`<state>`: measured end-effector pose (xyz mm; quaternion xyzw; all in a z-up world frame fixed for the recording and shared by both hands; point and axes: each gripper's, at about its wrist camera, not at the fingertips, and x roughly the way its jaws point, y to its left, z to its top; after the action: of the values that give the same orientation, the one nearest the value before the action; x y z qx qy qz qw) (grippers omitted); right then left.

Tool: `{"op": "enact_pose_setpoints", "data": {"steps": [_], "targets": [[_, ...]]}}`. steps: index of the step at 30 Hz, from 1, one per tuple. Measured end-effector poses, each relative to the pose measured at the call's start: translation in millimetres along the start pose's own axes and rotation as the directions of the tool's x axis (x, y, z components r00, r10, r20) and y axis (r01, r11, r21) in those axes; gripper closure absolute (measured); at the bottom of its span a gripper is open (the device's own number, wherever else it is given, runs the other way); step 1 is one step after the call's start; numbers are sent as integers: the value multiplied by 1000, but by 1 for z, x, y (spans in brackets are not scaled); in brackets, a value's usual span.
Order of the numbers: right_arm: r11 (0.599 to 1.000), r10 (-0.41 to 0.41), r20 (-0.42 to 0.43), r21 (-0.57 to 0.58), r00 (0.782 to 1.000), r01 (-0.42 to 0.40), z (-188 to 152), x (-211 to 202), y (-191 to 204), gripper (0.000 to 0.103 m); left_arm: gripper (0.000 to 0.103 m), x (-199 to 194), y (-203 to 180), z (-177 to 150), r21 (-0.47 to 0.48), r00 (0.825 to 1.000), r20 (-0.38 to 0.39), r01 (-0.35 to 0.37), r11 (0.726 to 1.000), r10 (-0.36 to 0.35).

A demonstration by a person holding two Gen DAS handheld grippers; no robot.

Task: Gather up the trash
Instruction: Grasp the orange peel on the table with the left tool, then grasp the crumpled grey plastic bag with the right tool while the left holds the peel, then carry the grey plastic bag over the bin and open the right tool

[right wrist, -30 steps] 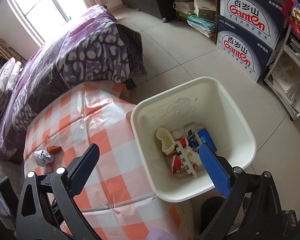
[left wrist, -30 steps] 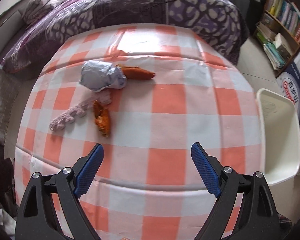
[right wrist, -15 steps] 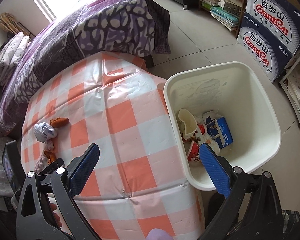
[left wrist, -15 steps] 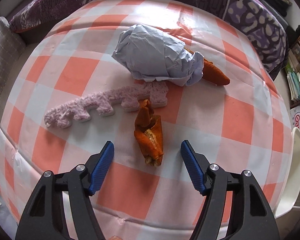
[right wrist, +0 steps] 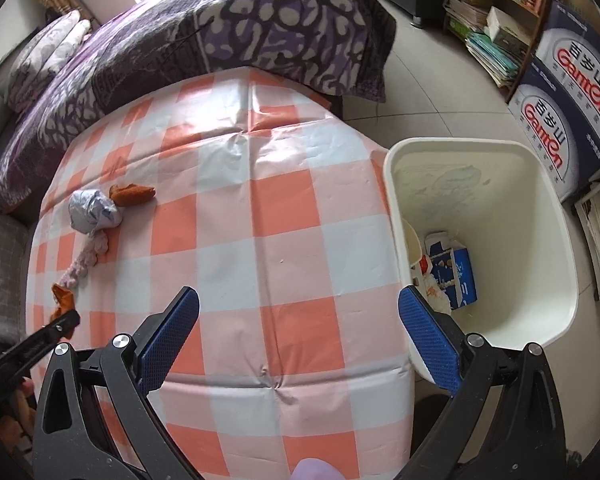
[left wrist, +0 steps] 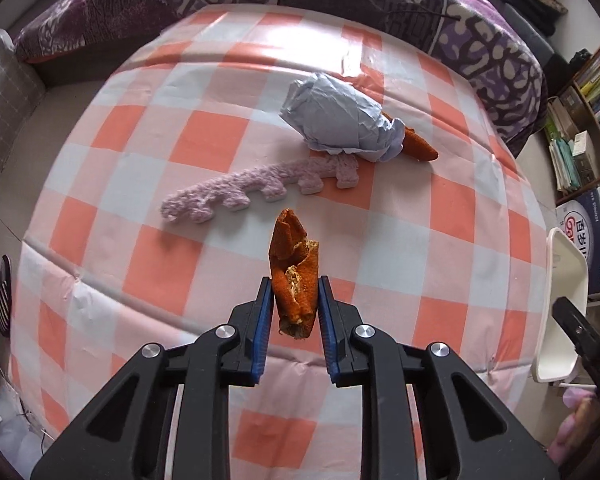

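Half a second ago the orange peel (left wrist: pixel 293 276) lay on the cloth between open jaws; now the left gripper (left wrist: pixel 292 300) is clamped on it, its blue pads pressing both sides. The peel is curled, rust-orange outside with pale dry pith showing in the fold, and stands upright between the pads. Beyond it lie a purple foam strip (left wrist: pixel 260 192), a crumpled ball of pale blue paper (left wrist: pixel 340 124) and, touching the paper's right end, a second peel piece (left wrist: pixel 418 146). All sit on the orange-and-white checked tablecloth (left wrist: pixel 420 216). The right gripper (right wrist: pixel 298 340) hangs with jaws wide apart, holding nothing, near the white trash bin (right wrist: pixel 548 208) at the table's right edge, where cartons already lie. A purple patterned bedspread (right wrist: pixel 228 28) lies at the far side.
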<state>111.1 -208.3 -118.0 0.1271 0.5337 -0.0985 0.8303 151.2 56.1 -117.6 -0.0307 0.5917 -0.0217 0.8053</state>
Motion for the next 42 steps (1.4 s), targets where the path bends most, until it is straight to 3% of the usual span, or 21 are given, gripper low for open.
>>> {"op": "enact_pose_setpoints", "data": {"steps": [5,10,15,18,19,21,22,23,30,36,42], "targets": [[958,75,42,-280,996,-61,5,16,59,7,80,-43,18,7,13,992,121,-32,999,30],[887,177,64,-443,982,-131,32,37,126,7,80,-57,40,23,-43,988,154,-15,999,22],[855,246,30,-478,969,-202,50,65,184,7,80,-67,54,26,-68,984,176,-30,997,42],[851,217,39,-497,975,-169,55,82,211,8,80,-69,63,28,-90,983,180,-23,996,39],[851,199,45,-503,979,-150,57,88,217,9,80,-69,66,28,-96,983,180,-22,995,39],[853,161,66,-511,985,-105,56,95,224,23,80,-68,69,28,-102,983,177,-24,994,42],[852,149,81,-516,985,-87,57,96,226,30,80,-68,70,28,-104,984,174,-24,994,42],[852,163,82,-515,983,-98,57,94,225,45,80,-67,71,29,-105,984,172,-24,994,42],[912,265,89,-346,960,-219,61,60,179,47,80,-72,72,28,-115,982,187,-1,993,23],[941,257,150,-262,955,-212,61,16,140,47,80,-77,58,26,-89,980,198,14,996,4],[963,208,165,-209,964,-172,49,-12,103,47,80,-75,39,23,-50,980,196,19,999,-9]]}}
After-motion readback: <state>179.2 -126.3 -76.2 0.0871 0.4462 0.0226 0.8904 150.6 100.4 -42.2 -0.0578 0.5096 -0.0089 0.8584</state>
